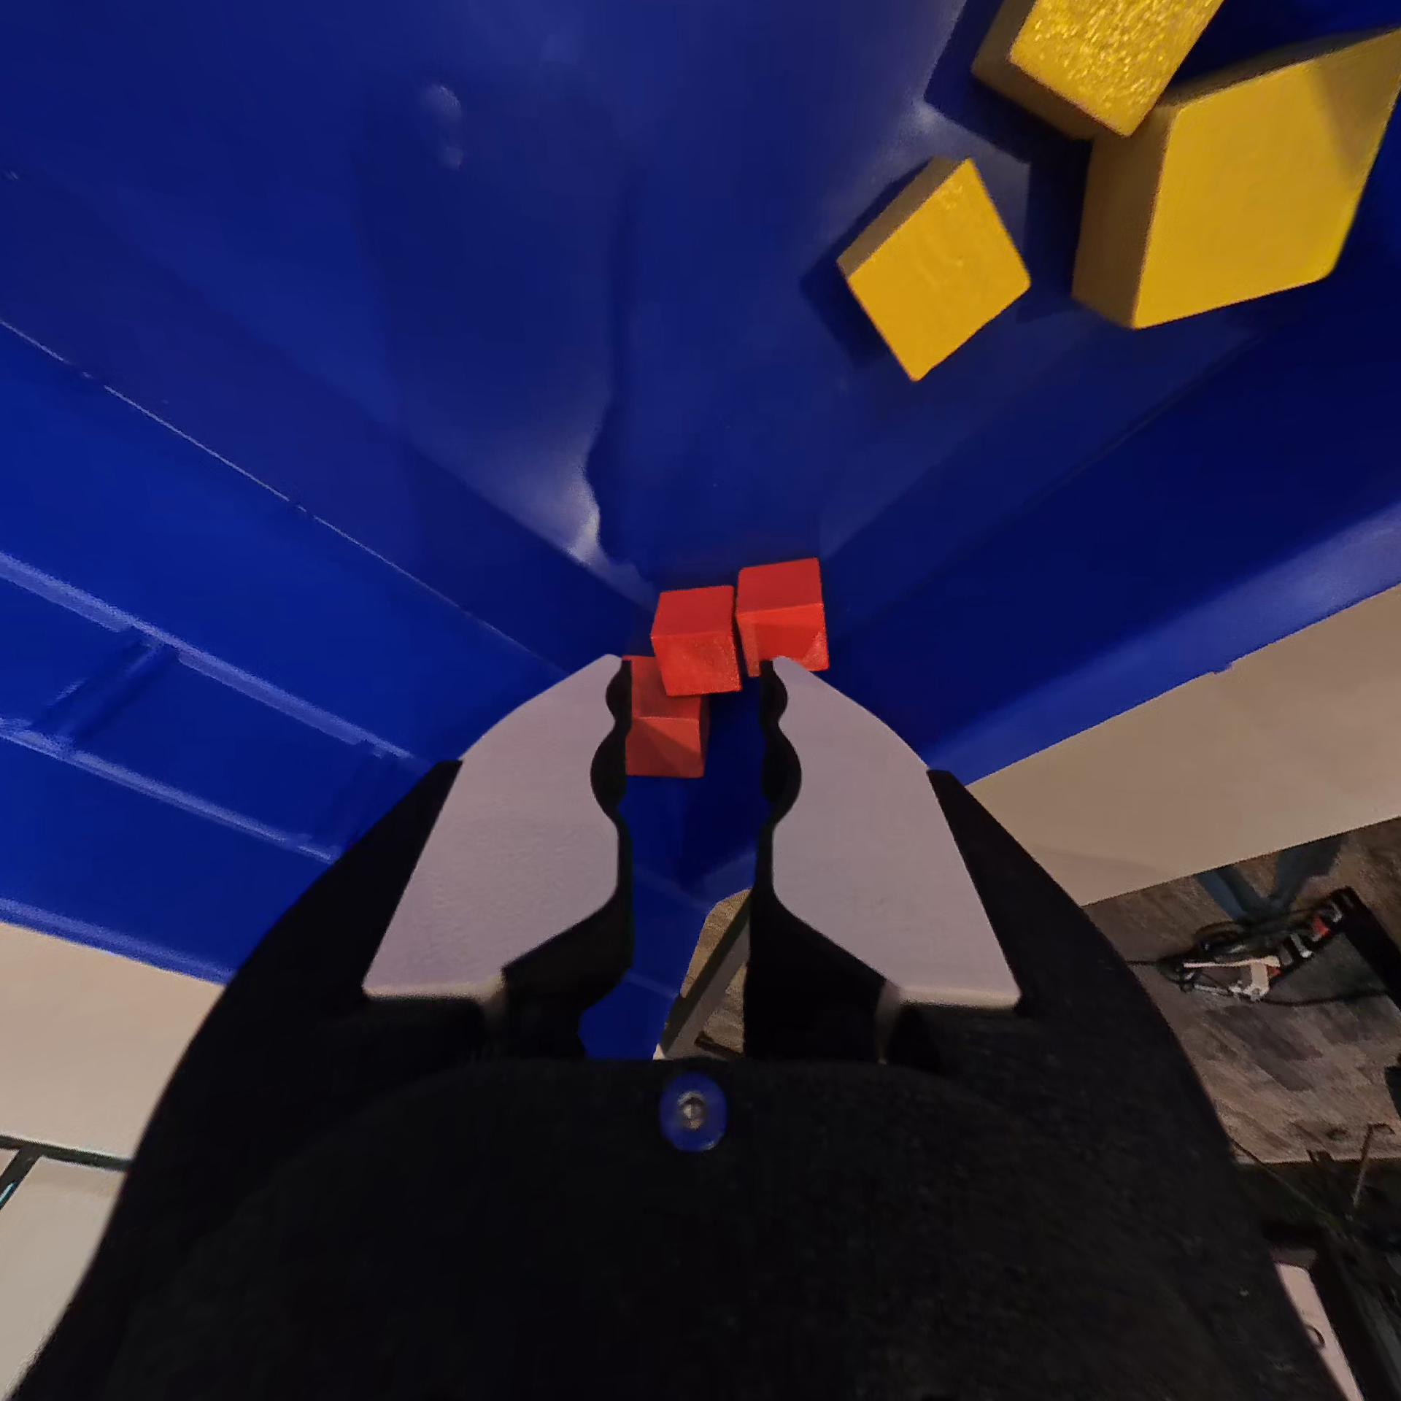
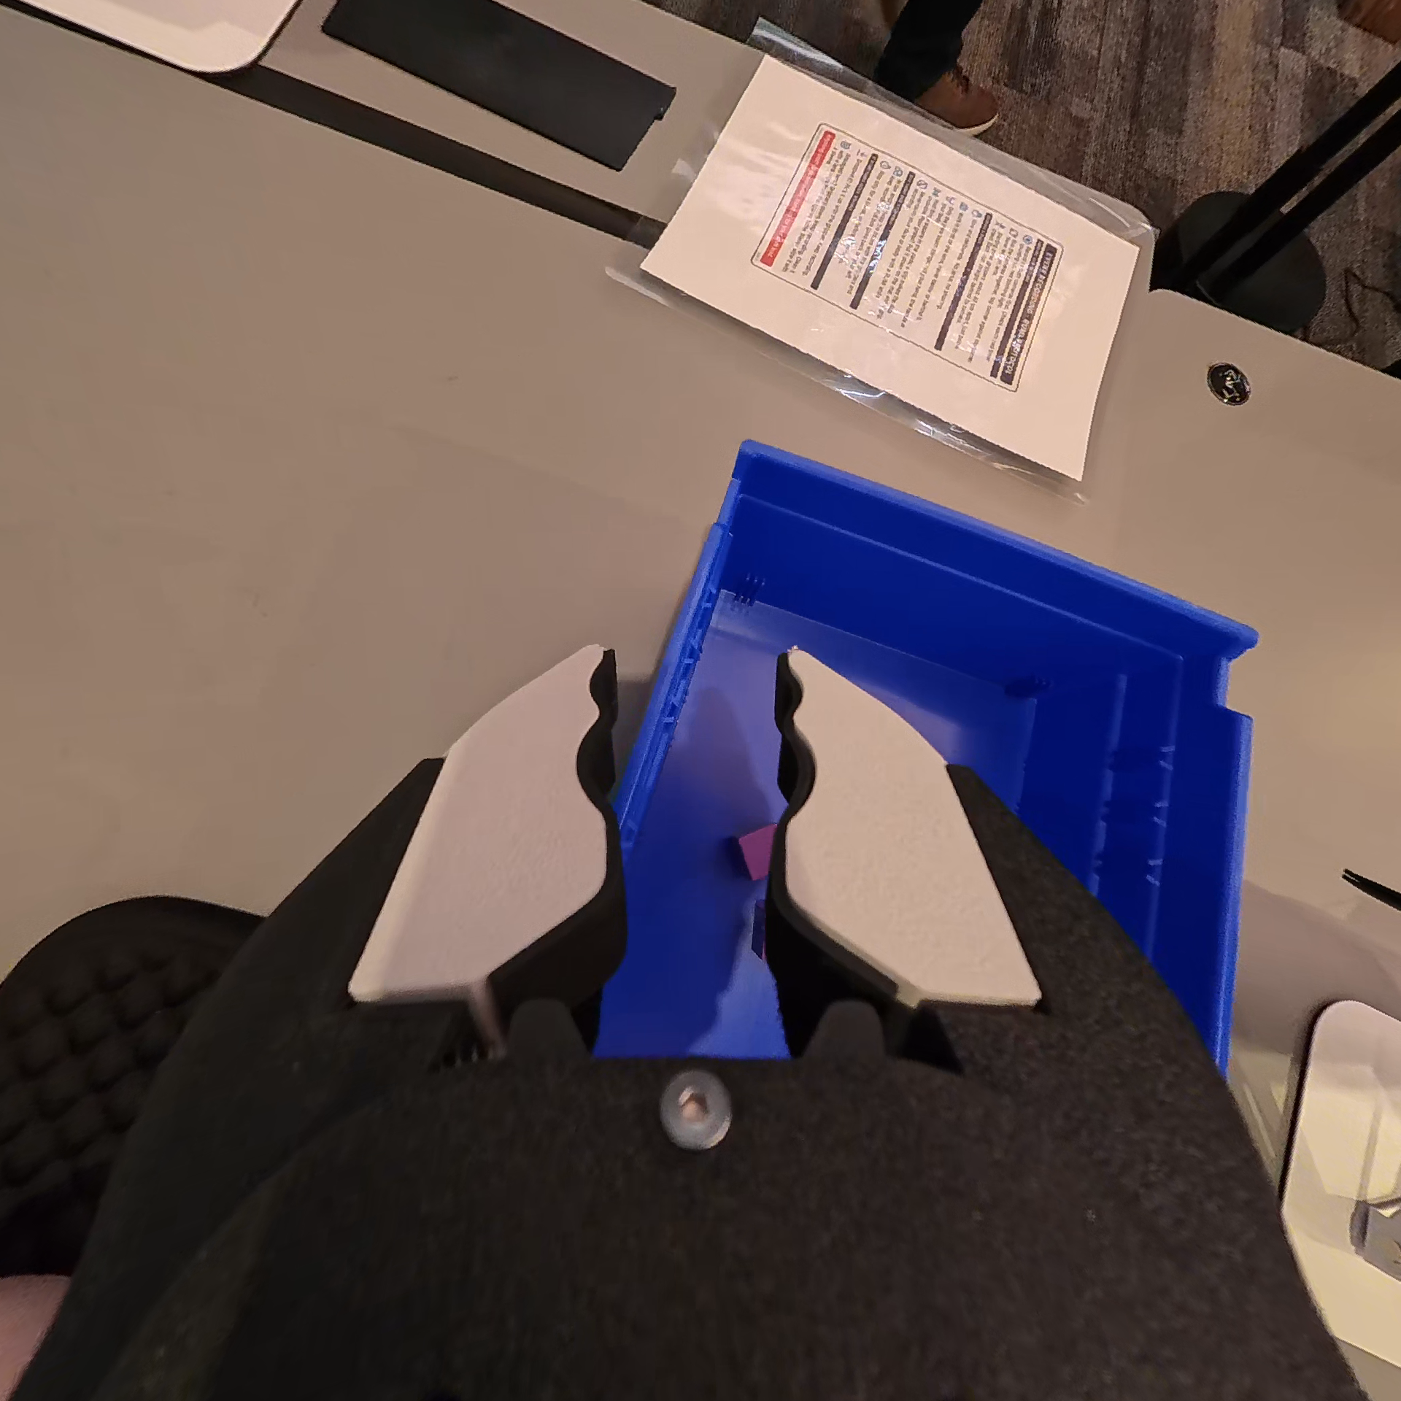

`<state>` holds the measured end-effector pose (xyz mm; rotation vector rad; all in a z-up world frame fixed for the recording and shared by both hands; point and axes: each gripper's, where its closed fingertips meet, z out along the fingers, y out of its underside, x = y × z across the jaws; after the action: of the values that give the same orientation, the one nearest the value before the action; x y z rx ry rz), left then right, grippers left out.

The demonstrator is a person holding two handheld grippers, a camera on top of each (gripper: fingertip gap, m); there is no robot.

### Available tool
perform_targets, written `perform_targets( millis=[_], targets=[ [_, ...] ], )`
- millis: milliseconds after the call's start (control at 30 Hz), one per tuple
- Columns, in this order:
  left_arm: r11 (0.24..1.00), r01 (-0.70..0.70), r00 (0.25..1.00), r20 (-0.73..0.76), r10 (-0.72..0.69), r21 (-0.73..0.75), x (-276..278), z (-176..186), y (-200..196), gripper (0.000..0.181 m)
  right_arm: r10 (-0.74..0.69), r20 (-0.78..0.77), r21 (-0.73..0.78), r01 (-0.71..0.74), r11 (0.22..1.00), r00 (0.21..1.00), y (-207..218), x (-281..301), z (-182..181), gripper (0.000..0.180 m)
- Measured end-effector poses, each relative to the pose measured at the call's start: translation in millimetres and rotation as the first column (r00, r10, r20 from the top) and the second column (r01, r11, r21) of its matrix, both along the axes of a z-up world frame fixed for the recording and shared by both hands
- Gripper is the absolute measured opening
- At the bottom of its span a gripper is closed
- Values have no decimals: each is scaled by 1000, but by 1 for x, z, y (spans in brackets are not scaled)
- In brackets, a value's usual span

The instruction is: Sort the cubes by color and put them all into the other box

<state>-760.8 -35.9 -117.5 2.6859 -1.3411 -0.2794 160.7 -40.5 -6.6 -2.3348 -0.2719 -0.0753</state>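
Observation:
In the left wrist view, three small red cubes sit together in a corner of a blue box [image 1: 341,341]: one [image 1: 697,652], one [image 1: 781,614] and one [image 1: 667,739]. My left gripper [image 1: 694,661] is open right over them; the nearest red cube lies between the fingers, against the left one. Three yellow cubes of different sizes [image 1: 936,265], [image 1: 1243,205], [image 1: 1099,53] lie in the same box at the upper right. In the right wrist view, my right gripper [image 2: 697,656] is open and empty above another blue box [image 2: 985,561]. A purple cube [image 2: 758,849] shows on its floor, partly hidden by the right finger.
The grey table [image 2: 303,379] carries a printed sheet in a clear sleeve [image 2: 894,265], a flat black strip [image 2: 500,76], a black textured pad [image 2: 76,1023] at the left and a white object [image 2: 1349,1137] at the right edge. A black stand base [image 2: 1243,250] is on the carpet beyond.

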Motion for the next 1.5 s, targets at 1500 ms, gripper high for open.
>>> perform_targets(
  millis=[1500],
  targets=[
    [220,122,158,199,-967,968,497,224,-11,22,750,-647,517,-645,563,136,-3,-404,127,57]
  ],
)
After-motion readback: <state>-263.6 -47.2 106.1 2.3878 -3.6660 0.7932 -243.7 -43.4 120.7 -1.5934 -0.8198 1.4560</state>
